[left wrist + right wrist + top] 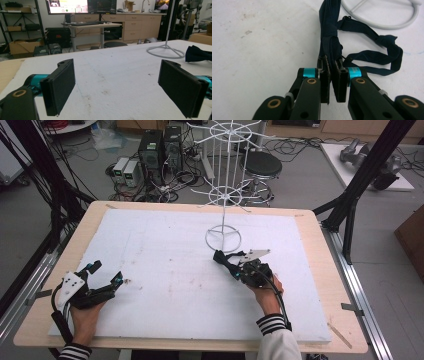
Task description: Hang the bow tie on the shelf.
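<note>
The bow tie (pixel 329 42) is pinched in the right gripper (pixel 333 75), beside the white wire rack (pixel 223 195). Keep the strap untangled. The left gripper (pixel 125 82) rests apart, empty.

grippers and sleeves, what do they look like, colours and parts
The left claw and right claw are both black, with flat rectangular jaws, teal collars at the jaw bases and brass-coloured rivets on the linkage. Each carries a pale grey three-cornered plate on top and trails a black cable. The person wears black-and-white striped cuffs, with a white sleeve on the right arm.
</note>
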A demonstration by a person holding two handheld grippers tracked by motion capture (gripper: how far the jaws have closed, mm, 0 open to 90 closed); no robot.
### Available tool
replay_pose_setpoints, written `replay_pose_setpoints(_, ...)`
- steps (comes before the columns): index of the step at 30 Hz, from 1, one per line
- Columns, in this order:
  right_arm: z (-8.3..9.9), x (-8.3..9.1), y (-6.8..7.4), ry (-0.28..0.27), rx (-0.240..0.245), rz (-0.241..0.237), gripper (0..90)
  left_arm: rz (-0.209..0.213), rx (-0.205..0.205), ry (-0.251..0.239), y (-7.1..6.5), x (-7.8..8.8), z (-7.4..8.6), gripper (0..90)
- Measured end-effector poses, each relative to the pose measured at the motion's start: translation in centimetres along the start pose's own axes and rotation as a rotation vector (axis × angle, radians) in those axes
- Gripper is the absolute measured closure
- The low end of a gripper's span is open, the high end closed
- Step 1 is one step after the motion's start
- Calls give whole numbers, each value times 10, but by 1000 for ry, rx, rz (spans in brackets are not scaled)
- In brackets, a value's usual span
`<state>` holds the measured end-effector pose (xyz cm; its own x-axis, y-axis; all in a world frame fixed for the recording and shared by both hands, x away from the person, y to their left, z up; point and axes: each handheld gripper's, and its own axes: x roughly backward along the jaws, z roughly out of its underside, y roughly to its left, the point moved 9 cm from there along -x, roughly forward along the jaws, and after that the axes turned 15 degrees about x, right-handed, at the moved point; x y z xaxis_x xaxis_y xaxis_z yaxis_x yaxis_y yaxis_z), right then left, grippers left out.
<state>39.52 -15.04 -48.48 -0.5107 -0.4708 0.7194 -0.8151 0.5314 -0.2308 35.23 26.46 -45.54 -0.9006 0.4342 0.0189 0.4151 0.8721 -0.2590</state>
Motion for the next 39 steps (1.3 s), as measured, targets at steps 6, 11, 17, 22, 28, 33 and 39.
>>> replay_pose_setpoints(6,-8,6,2,-60,9,3,867,0,0,0,0,0,0,146)
replay_pose_setpoints(11,-17,14,7,-120,28,4,867,0,-1,1,0,0,0,146)
replay_pose_setpoints(17,-29,24,10,-211,52,14,867,0,-1,1,0,0,0,146)
replay_pose_setpoints(22,-38,34,11,-283,64,32,867,0,-1,0,0,0,0,146)
replay_pose_setpoints(28,-50,49,10,-386,79,67,868,-1,-2,1,0,0,0,146)
replay_pose_setpoints(33,-59,61,11,-460,77,79,868,-1,-2,0,0,0,0,146)
replay_pose_setpoints(39,-69,69,14,-490,93,87,868,0,0,0,0,0,0,146)
